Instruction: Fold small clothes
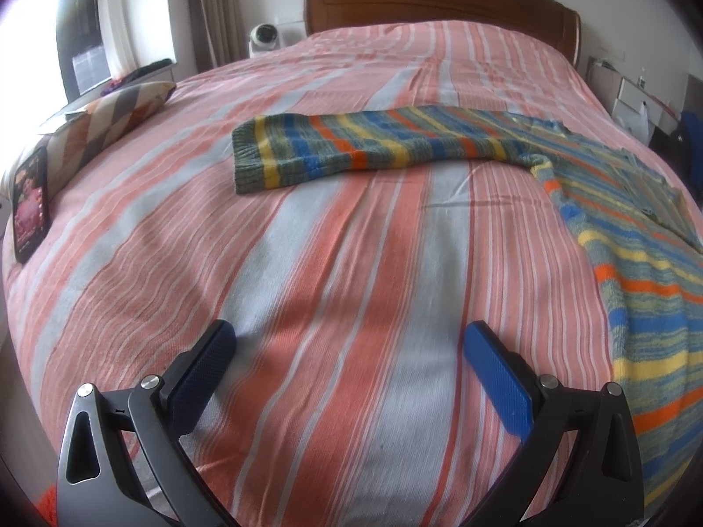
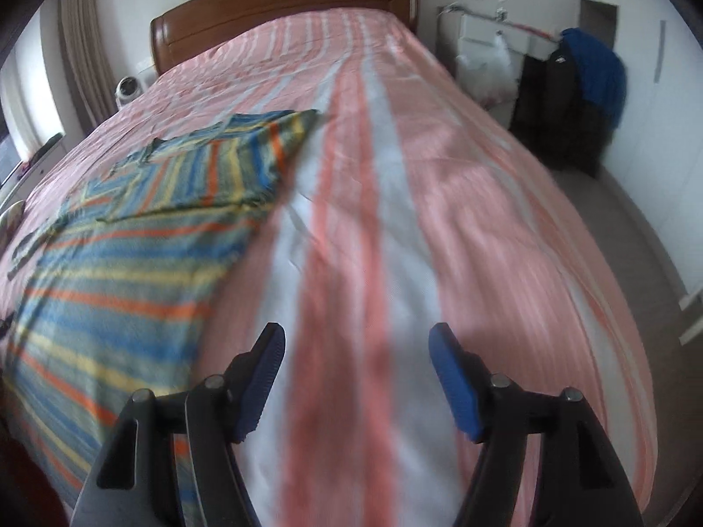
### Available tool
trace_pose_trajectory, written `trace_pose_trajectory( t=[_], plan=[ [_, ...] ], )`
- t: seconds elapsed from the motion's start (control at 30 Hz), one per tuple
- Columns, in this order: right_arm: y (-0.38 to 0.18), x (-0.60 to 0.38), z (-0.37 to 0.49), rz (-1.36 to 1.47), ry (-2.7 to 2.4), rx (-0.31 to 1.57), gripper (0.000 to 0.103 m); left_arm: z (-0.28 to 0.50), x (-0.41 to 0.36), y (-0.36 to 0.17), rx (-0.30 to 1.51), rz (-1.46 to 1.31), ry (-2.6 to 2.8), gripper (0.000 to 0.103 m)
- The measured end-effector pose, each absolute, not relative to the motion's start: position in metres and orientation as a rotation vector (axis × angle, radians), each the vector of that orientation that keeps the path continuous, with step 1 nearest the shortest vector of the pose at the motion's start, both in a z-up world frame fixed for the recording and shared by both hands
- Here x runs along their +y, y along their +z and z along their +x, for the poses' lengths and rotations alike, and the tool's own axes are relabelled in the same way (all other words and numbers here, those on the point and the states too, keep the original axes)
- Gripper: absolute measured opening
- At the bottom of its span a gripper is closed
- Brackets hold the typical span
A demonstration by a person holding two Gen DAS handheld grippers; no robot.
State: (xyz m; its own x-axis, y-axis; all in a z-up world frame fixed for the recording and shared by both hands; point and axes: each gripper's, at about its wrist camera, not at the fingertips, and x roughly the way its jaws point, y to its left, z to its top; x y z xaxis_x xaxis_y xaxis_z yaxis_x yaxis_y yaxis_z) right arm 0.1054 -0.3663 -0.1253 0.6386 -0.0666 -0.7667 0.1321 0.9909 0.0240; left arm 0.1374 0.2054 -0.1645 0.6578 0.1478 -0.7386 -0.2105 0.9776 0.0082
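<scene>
Across the left wrist view, a bed with a pink, orange and pale grey striped bedspread (image 1: 351, 285) fills most of the frame. At the bottom edge the left gripper (image 1: 349, 347) hangs over bare cover, its jaws spread wide with nothing between them. A knitted sweater (image 1: 624, 228) striped in blue, green, yellow and orange lies flat on the right side of the frame, one sleeve (image 1: 351, 149) stretched out toward the centre. A patterned cushion (image 1: 110, 118) sits at the upper left, with a lit phone (image 1: 30, 206) propped just beside it at the left edge. A brown wooden headboard (image 1: 439, 0) runs along the top.

Over in the right wrist view, which is blurred, the right gripper (image 2: 356, 342) sits at the bottom centre, its jaws apart and empty above a white and pink stripe of the cover. The sweater (image 2: 132, 237) fills the left side of the frame, a sleeve folded across its body. A blue garment (image 2: 602, 74) is draped over dark furniture at the upper right.
</scene>
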Motion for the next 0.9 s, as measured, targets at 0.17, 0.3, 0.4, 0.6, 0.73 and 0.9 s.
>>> trace_pose_trajectory(
  t=[0.17,0.3,0.4,0.6,0.73,0.9],
  plan=[
    [-0.148,-0.373,0.091,0.114,-0.162,0.821,0.081,0.14,0.206,-0.166,0.826,-0.074,0.206,0.103],
    [-0.154,-0.37,0.097,0.093,-0.161,0.826,0.086,0.138,0.204,-0.166,0.826,-0.074,0.207,0.103],
    [-0.155,-0.371,0.097,0.106,-0.15,0.818,0.087,0.138,0.202,-0.168,0.826,-0.069,0.208,0.103],
    [-0.158,-0.368,0.097,0.082,-0.158,0.814,0.088,0.139,0.201,-0.171,0.825,-0.059,0.209,0.103],
    [-0.158,-0.368,0.097,0.075,-0.161,0.823,0.088,0.139,0.202,-0.171,0.824,-0.059,0.21,0.103],
    [-0.158,-0.367,0.099,0.068,-0.164,0.831,0.088,0.142,0.202,-0.168,0.861,-0.065,0.198,0.102]
  ],
)
